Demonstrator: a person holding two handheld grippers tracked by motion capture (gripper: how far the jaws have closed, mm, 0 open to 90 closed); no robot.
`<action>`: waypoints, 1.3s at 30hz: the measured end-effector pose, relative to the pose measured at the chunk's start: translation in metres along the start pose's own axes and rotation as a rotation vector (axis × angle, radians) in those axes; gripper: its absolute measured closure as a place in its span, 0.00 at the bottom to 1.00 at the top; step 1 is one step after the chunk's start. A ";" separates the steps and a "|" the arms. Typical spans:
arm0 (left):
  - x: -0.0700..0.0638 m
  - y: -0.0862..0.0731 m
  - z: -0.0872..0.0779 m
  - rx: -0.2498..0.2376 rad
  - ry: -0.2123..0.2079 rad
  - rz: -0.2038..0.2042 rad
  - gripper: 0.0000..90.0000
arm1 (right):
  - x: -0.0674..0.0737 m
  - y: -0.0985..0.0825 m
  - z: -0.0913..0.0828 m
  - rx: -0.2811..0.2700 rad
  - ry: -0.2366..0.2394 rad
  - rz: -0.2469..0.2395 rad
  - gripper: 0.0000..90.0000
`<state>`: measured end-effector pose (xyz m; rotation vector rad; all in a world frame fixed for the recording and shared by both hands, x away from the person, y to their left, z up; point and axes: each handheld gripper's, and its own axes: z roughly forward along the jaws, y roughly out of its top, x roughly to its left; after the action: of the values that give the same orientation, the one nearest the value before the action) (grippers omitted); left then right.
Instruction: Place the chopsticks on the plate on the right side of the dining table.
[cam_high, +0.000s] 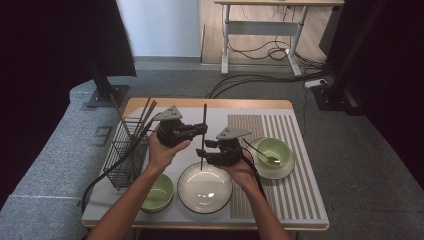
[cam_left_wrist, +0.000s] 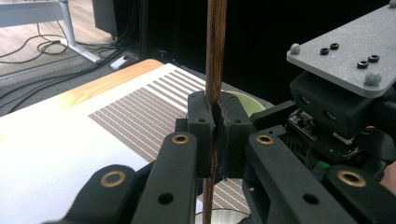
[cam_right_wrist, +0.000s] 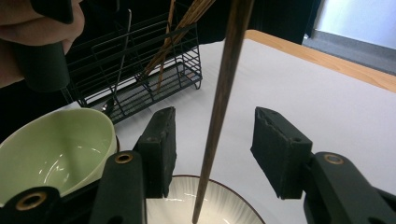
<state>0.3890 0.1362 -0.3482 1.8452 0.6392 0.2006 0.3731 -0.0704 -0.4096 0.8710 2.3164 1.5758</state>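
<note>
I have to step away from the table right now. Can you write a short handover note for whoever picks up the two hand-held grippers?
Left hand-held gripper: shut on a dark wooden chopstick, held upright over the white plate.
Right hand-held gripper: open; the chopstick passes between its jaws without touching either pad.
Things: wire basket at the table's left with more chopsticks standing in it; a green bowl next to the plate; another green bowl with a spoon on the right.
Done: one chopstick is out of the basket and in the air.
Left: probably close the right gripper on it or set it down; where it belongs cannot be told.
</note>
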 end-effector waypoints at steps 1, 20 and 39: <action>0.000 0.000 0.000 0.000 0.000 0.001 0.94 | 0.000 0.000 0.000 -0.001 0.001 -0.001 0.56; -0.002 0.000 0.004 0.010 -0.007 0.003 0.94 | 0.002 0.002 0.001 -0.003 0.012 -0.007 0.60; -0.003 0.001 0.001 0.006 -0.004 0.007 0.94 | 0.002 0.002 0.004 0.000 0.011 -0.010 0.63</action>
<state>0.3870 0.1335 -0.3468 1.8532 0.6315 0.1997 0.3738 -0.0659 -0.4088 0.8525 2.3245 1.5802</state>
